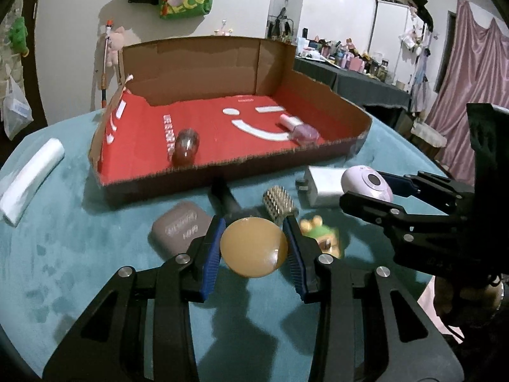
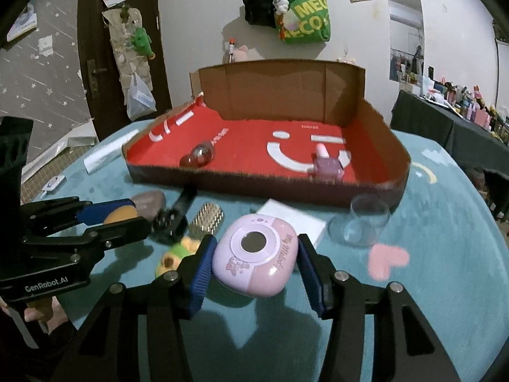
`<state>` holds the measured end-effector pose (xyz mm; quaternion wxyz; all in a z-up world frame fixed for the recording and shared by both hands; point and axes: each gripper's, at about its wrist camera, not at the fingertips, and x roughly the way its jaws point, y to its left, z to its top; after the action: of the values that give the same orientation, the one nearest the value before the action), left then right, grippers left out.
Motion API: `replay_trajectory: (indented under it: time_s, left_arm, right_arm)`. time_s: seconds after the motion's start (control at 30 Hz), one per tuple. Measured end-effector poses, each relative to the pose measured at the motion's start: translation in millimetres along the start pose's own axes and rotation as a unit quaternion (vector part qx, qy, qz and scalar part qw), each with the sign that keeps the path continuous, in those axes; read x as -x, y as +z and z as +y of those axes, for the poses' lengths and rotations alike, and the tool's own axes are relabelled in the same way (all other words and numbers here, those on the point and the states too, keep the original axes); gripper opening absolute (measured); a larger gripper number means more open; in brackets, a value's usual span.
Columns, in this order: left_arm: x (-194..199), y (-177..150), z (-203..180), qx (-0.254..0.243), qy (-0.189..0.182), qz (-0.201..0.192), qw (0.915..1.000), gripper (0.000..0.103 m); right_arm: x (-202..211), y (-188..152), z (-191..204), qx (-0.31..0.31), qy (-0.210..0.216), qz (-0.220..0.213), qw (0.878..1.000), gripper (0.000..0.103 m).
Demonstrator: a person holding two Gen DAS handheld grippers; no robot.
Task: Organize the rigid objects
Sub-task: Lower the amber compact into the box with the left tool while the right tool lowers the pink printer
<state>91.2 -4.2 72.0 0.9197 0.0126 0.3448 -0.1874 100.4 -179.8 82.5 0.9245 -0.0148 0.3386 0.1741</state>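
— Teal table [image 1: 79, 248]: where's the room?
— Bare cloth at 6 o'clock; the cardboard tray [image 1: 222, 176] has its low front wall at 12.
— Hand-held grippers?
— Left hand-held gripper [image 1: 254, 250] clamps an amber disc [image 1: 254, 246]; right hand-held gripper [image 2: 256, 262] clasps a lilac toy camera [image 2: 256, 256], lens up.

A lived-in home room, likely a bedroom or living room: above the cardboard box [image 2: 270, 146] on the teal-clothed table [image 2: 439, 254], a green tote bag [image 2: 307, 20] and plush toys hang on the white wall. Left of the box is a dark door [image 2: 105, 63] with a hanging organizer; to its right, a cluttered side table [image 1: 359, 63] and pink curtain [image 1: 470, 79]
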Motion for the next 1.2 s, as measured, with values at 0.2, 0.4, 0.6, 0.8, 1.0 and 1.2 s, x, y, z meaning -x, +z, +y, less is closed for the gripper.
replay_trajectory:
  time_s: [0.2, 0.4, 0.6, 0.8, 1.0, 1.2]
  left_arm:
    - [-16.1, 31.7, 5.7, -0.010, -0.017, 0.007, 0.9998, 0.036]
    - [-47.6, 65.9, 15.9, -0.031, -0.036, 0.026, 0.9985, 0.036]
    - [-81.5, 97.1, 23.0, -0.064, -0.052, 0.051, 0.9953, 0.036]
    - [-108.7, 108.8, 28.3, -0.086, -0.063, 0.079, 0.9911, 0.036]
    - [-129.3, 108.4, 29.1, -0.105, -0.065, 0.103, 0.9870, 0.036]
    - [-142.7, 107.0, 29.0, -0.117, -0.067, 0.117, 0.9839, 0.036]
  right_arm:
    - [-16.5, 31.2, -10.9, 0.000, 0.018, 0.001, 1.000, 0.054]
    - [-50.6, 64.4, -25.7, 0.010, 0.033, 0.027, 0.999, 0.054]
    - [-84.6, 89.4, -40.0, 0.026, 0.055, 0.066, 0.996, 0.054]
    - [-117.4, 100.2, -46.7, 0.062, 0.053, 0.109, 0.991, 0.054]
    - [-136.0, 101.2, -48.4, 0.093, 0.052, 0.136, 0.985, 0.054]
    - [-146.5, 101.7, -50.9, 0.100, 0.067, 0.154, 0.981, 0.054]
